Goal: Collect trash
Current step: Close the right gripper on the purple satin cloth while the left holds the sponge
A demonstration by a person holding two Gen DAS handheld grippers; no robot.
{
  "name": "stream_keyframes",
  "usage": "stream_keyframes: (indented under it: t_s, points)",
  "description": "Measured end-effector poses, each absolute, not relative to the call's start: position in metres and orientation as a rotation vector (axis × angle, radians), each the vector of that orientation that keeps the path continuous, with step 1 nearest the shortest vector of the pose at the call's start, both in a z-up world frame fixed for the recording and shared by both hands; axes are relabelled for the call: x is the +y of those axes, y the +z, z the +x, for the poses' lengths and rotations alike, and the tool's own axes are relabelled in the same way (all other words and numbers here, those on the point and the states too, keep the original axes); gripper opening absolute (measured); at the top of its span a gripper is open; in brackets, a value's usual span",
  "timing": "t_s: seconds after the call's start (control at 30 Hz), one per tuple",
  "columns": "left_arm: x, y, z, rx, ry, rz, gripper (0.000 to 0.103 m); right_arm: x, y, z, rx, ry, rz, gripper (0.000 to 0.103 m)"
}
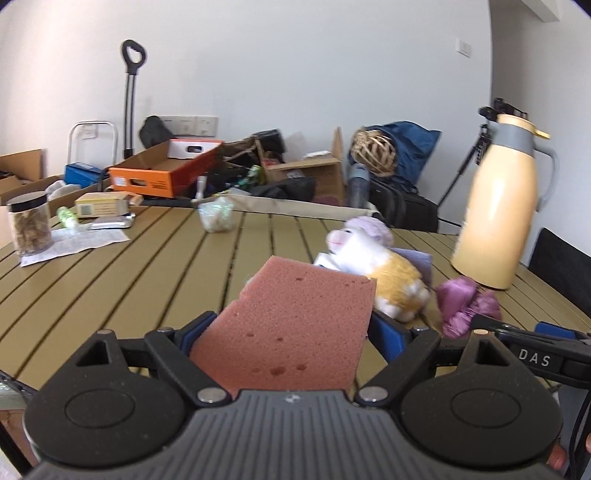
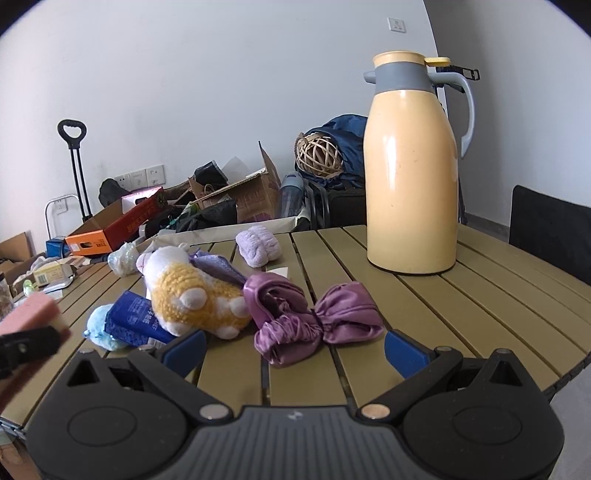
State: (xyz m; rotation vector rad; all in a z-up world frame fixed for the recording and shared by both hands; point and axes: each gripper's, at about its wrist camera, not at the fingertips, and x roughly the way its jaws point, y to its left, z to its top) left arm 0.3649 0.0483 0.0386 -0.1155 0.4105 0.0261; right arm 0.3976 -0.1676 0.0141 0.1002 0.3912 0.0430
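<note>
Left gripper (image 1: pixel 291 332) clamping porous pink sponge (image 1: pixel 295 325), right gripper (image 2: pixel 295 347) spread empty

Each gripper, the left gripper (image 1: pixel 291 332) and the right gripper (image 2: pixel 295 347), has a grey ribbed housing flanked by two black round discs. Black linkage arms with silver pivot screws carry blue finger pads (image 2: pixel 404 352). White letters "DAS" (image 1: pixel 534 357) mark the right gripper's black side.

A plain white wall (image 2: pixel 221 74) is seen behind, evenly lit. Sockets (image 2: pixel 140 177) are set low on it, a switch (image 2: pixel 396 25) higher up. A slatted olive table (image 2: pixel 480 295) fills the foreground; a dark chair back (image 2: pixel 550 236) is glimpsed at right.
</note>
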Motion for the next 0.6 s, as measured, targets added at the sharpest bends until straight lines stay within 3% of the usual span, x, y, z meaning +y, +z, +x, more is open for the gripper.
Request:
stream_keyframes:
  t_s: [0.23,0.6]
  points:
    - [0.071,0.04,0.37,0.411,0.096,-0.141,0.088,-0.166,0.02,0.422,0.396,0.007,0.051,0.103]
    - [0.086,0.039,0.386,0.439,0.179,-0.167,0.088,-0.17,0.009,0.483,0.552,0.05,0.064,0.103]
